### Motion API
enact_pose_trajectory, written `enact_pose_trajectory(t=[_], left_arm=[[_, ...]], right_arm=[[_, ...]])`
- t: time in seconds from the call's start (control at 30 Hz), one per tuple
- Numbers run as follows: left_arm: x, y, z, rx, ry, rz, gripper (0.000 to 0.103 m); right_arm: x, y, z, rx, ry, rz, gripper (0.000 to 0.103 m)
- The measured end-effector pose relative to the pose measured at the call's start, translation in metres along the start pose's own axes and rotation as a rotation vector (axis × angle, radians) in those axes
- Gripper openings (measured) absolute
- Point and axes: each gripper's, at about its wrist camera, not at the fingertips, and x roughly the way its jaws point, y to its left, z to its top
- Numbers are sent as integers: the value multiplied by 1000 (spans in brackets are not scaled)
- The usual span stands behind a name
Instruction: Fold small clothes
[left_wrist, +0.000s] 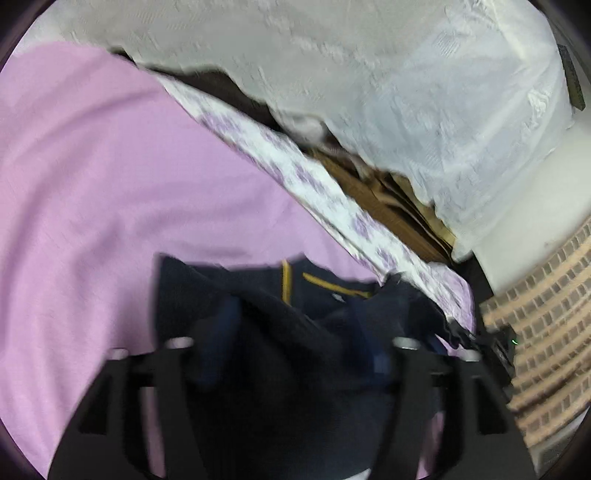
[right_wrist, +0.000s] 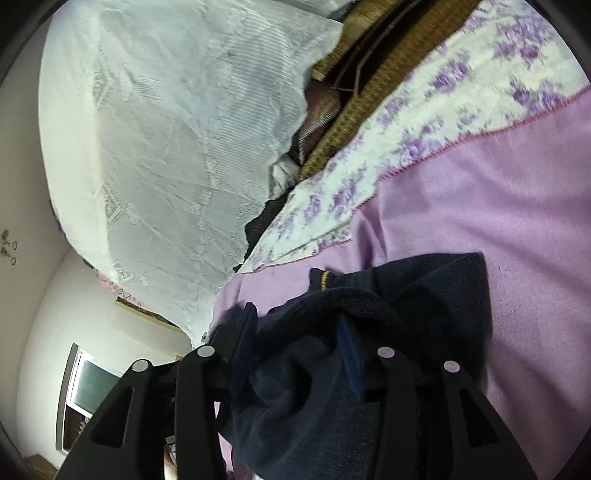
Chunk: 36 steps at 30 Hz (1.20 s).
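Observation:
A small navy garment (left_wrist: 295, 332) with yellow trim lies bunched on a lilac bedsheet (left_wrist: 92, 184). In the left wrist view my left gripper (left_wrist: 295, 350) has its fingers spread wide, and the cloth is heaped between and over them. In the right wrist view the same navy garment (right_wrist: 388, 314) drapes between the fingers of my right gripper (right_wrist: 299, 332). Its blue pads stand well apart with cloth folded around them. No pinch shows on either gripper. The left view is blurred.
A floral-edged sheet border (left_wrist: 332, 199) runs along the bed edge. Beyond it hangs a white lace cover (left_wrist: 406, 92) over wicker furniture (right_wrist: 354, 85). A brick-pattern surface (left_wrist: 546, 314) is at the right. A wall and window (right_wrist: 85, 391) show at the lower left.

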Motion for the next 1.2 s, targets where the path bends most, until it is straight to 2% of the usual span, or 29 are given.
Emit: enact_pose_trajectory(t=[0.03,0.07,0.13,0.2,0.27,0.4,0.5,0.6,0.63,0.7,0.73,0.8,1.0,1.1,1.17,1.2], left_arm=[[-8,1,1,8,-59,65,88],[-12,2,2,11,-81,84,89],[-14,12,7,-17,-72,72,89],[-10,24,8,-67,-50,66,89],[-4,27,5,-64,-25,89,89],[2,12,-6,29,7,154,89],[7,1,-20,109,44,184,89],[13,-6,-32,189,57,275,89],[16,-8,-35,210,63,311,89],[25,-6,-41,241,92,396,89],[30,-3,-44,252,115,440,90],[36,5,-48,255,141,463,96],[18,16,-48,239,116,483,99],[4,18,-51,216,90,482,99],[-12,17,-57,202,75,445,98],[-16,15,-59,204,74,431,98]], right_arm=[[-2,2,0,-6,-3,0,46],[-3,2,0,-6,-4,3,46],[-7,1,2,-8,-28,-12,50],[-13,0,4,-30,-54,-66,51],[-16,0,4,-57,-72,-127,51],[-23,0,2,-124,-106,-262,51],[-21,0,-4,-156,-83,-290,51],[-15,3,-13,-198,-51,-312,51],[-13,6,-16,-224,-49,-330,49],[-8,10,-23,-276,-38,-406,38],[-6,9,-25,-293,-29,-450,29],[1,-2,-28,-310,2,-514,25],[-4,-12,-30,-300,-10,-501,24],[-18,-10,-31,-265,-40,-474,30],[-35,-5,-38,-253,-66,-446,38],[-40,-3,-41,-258,-68,-438,39]])
